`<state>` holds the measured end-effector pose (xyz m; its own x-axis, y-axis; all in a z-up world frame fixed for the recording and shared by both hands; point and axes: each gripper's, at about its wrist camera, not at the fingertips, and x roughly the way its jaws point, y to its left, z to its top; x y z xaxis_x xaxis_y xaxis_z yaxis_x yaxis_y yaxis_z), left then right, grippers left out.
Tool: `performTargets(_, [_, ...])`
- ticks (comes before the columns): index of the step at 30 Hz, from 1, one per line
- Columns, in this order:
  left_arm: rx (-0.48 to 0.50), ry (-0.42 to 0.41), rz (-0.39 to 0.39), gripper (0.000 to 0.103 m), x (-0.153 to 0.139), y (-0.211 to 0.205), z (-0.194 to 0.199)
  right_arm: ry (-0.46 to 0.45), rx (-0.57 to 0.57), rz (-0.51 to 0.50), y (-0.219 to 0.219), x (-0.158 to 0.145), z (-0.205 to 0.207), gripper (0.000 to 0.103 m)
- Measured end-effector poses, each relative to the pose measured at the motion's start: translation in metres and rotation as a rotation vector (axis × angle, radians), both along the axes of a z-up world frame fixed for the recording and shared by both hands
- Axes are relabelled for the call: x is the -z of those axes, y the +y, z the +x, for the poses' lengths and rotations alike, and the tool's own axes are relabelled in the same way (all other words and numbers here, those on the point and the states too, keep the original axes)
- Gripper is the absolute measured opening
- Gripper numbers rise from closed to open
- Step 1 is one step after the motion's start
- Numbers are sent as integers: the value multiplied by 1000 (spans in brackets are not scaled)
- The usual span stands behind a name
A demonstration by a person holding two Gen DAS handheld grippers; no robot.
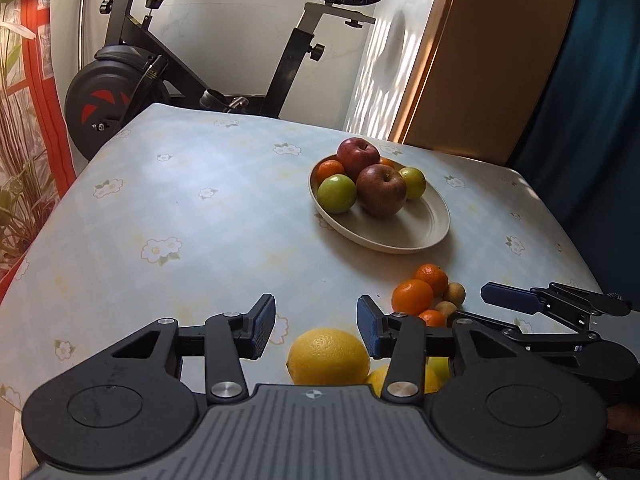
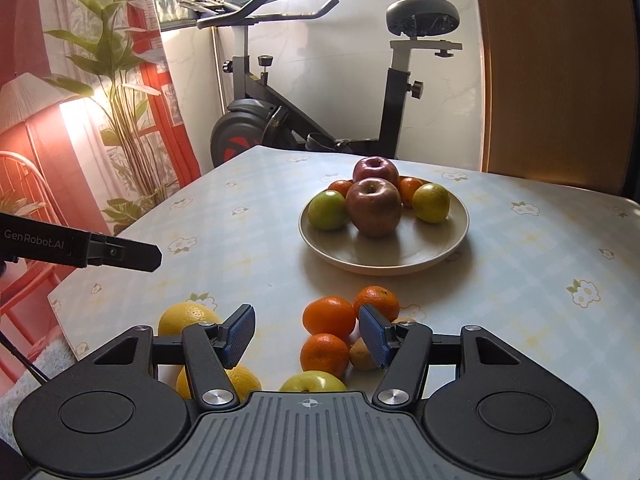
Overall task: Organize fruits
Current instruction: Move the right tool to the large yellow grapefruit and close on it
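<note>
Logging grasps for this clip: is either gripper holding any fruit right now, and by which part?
Nothing is held. The left gripper and the right gripper are both open, with no fruit pressed between their pads.

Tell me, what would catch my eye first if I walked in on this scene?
Probably the cream plate in the middle of the flowered table, heaped with two red apples, green fruit and oranges. Nearer the camera, loose mandarins and a yellow lemon lie on the cloth. Behind the table stands a black exercise bike.

apples (image 2: 373, 208) on plate (image 2: 400, 258), mandarins (image 2: 329, 317) before it
</note>
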<state>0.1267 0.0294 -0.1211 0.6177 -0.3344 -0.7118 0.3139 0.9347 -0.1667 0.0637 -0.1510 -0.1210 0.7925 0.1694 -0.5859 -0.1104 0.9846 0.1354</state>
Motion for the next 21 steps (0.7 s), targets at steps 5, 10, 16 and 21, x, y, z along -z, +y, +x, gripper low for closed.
performTargets(5, [9, 95, -42, 48, 19, 3, 7, 10, 0, 5, 1, 2, 3, 55])
performTargets(10, [1, 185, -102, 48, 34, 9, 16, 20, 2, 19, -2, 6, 5, 55])
performTargets(16, [-8, 242, -127, 48, 44, 11, 18, 24, -1, 27, -3, 8, 6, 55])
performTargets(21, [-32, 244, -136, 50, 48, 10, 22, 26, -3, 26, -3, 9, 6, 55])
